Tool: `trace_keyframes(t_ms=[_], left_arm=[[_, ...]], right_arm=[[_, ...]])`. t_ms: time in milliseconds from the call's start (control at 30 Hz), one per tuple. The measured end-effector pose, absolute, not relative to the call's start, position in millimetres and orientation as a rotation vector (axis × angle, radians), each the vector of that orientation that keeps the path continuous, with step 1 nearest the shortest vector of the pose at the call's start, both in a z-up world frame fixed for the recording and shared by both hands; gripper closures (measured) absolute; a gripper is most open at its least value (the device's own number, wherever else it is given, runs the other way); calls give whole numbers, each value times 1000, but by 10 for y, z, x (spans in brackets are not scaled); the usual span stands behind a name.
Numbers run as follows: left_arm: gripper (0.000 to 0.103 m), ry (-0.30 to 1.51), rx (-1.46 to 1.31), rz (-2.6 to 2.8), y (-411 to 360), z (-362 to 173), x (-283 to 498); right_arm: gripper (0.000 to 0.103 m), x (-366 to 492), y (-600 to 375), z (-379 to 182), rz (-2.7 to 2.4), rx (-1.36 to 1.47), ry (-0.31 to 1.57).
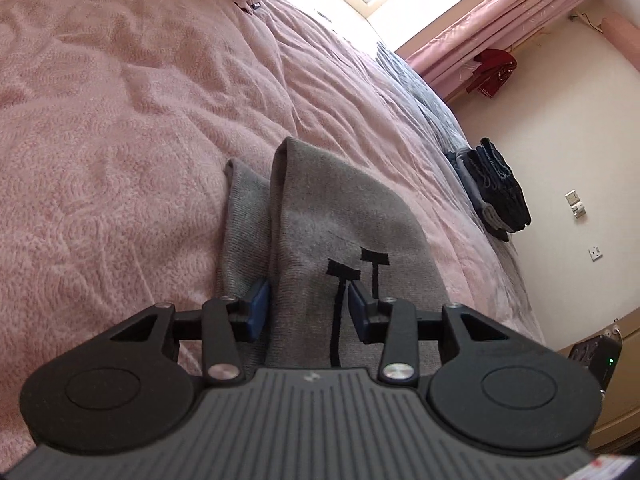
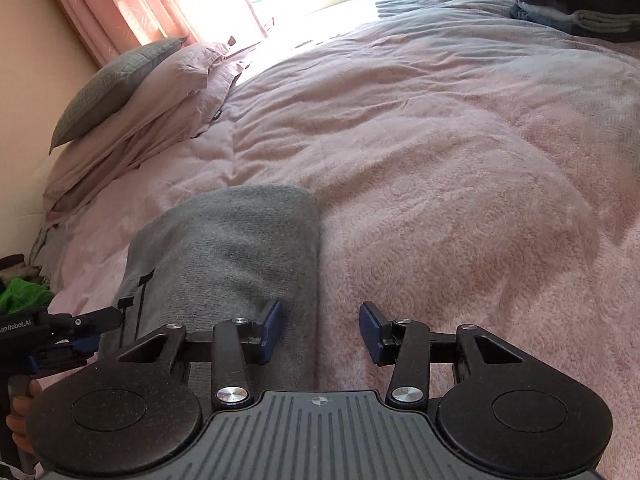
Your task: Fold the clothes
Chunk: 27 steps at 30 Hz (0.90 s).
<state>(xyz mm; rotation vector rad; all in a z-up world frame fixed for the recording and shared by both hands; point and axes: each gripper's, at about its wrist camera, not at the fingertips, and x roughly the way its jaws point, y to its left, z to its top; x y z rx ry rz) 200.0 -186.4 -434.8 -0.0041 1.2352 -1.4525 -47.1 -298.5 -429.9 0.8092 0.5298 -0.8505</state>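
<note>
A grey knit garment (image 1: 332, 216), folded lengthwise w/ a black T-shaped motif (image 1: 360, 268), is seen laid on a pink bedspread (image 1: 120, 140) in a sunlit bedroom. In the left wrist view, the left tool (image 1: 308, 308) is held over the garment's near end, its blue pads (image 1: 260, 304) set apart w/ a fold of grey fabric lying between them; whether the pads press on the cloth cannot be told. Further right, a stack of folded dark clothes (image 1: 496, 188) is seen at the bed's edge, w/ pink curtains (image 1: 500, 28) beyond.

In the right wrist view, pillows (image 2: 132, 104) are propped at far left by the wall. The garment (image 2: 224, 248) is shown left of centre, its folded edge running between the pads. The right tool (image 2: 320, 328) is held apart, nothing clamped: one pad (image 2: 270, 328) over grey fabric, the other over bare bedspread (image 2: 460, 200). The left tool (image 2: 100, 320) is visible at the lower left edge, at the garment's side.
</note>
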Motion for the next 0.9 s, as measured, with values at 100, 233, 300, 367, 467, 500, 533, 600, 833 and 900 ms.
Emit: trace_keyframes(t_ms=[100, 233, 300, 367, 467, 500, 533, 600, 833, 900], left_arm=[[73, 1229, 33, -1453, -1868, -4383, 1965], [99, 1105, 18, -1468, -1713, -4184, 1899], [99, 1038, 2, -1463, -1577, -4033, 1901], [100, 1015, -20, -1438, -1452, -3954, 1947], [99, 1038, 24, -1392, -1462, -4063, 2004], [99, 1073, 47, -1385, -1511, -4170, 2010], [98, 1090, 64, -1375, -1537, -4263, 2003], [96, 1104, 51, -1359, -1533, -4326, 2018], [92, 856, 130, -1340, -1568, -3812, 2095], [92, 844, 163, -1367, -1764, -3753, 2036]], right_arm=[[61, -456, -3052, -4356, -832, 845, 517], [83, -368, -3020, -4288, -780, 821, 509], [83, -266, -2946, -4213, -796, 753, 545], [83, -145, -2858, -4161, -787, 669, 570], [83, 45, -2762, -4177, -805, 576, 622], [83, 120, -2733, -4204, -824, 528, 655], [83, 178, -2711, -4237, -835, 486, 682], [83, 224, -2671, -4274, -838, 423, 706], [83, 45, -2887, -3980, -798, 434, 544], [83, 174, -2984, -3954, -747, 414, 539]])
